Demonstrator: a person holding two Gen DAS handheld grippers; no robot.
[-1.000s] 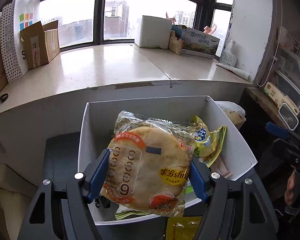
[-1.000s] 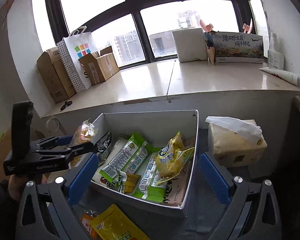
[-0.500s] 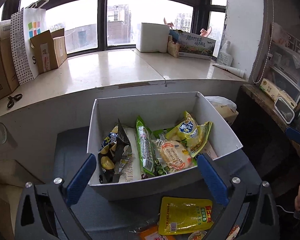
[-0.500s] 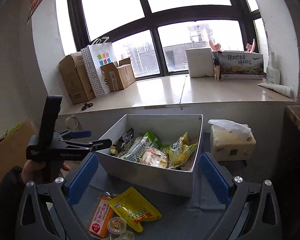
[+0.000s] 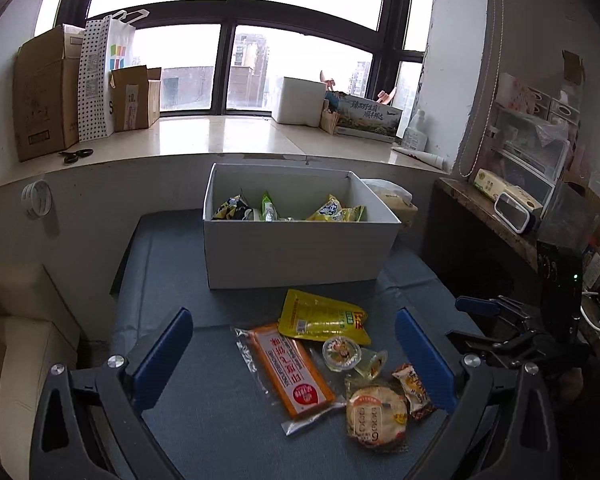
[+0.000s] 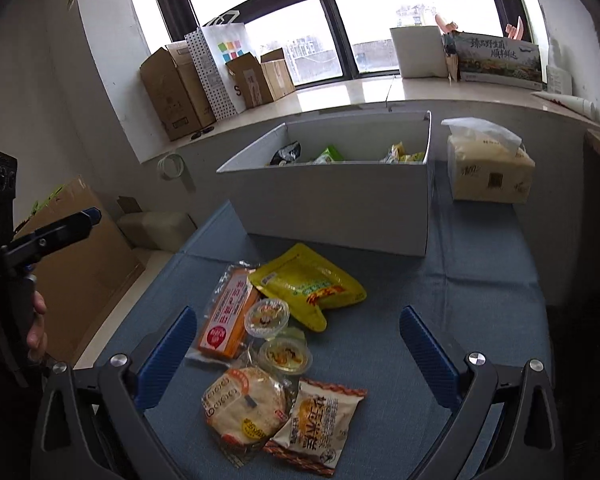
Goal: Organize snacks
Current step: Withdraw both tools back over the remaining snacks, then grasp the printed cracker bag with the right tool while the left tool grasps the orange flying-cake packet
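A white box (image 5: 296,252) (image 6: 340,204) holding several snack packs stands at the back of the blue mat. In front of it lie a yellow pouch (image 5: 324,316) (image 6: 306,280), an orange packet (image 5: 290,368) (image 6: 228,312), two jelly cups (image 5: 342,352) (image 6: 266,316), a round flatbread pack (image 5: 376,412) (image 6: 244,404) and a brown-edged snack pack (image 5: 414,390) (image 6: 320,420). My left gripper (image 5: 294,356) is open and empty above the loose snacks. My right gripper (image 6: 298,354) is open and empty over them too.
A tissue pack (image 6: 488,164) sits right of the box. Cardboard boxes (image 5: 44,92) and a paper bag (image 5: 100,76) stand on the window sill (image 5: 220,136). A brown carton (image 6: 72,256) stands left of the mat. A shelf with clutter (image 5: 532,184) is at right.
One second ago my left gripper held a flatbread pack over the box; it let go into the box. Both grippers have since pulled back and now hover over the loose snacks.
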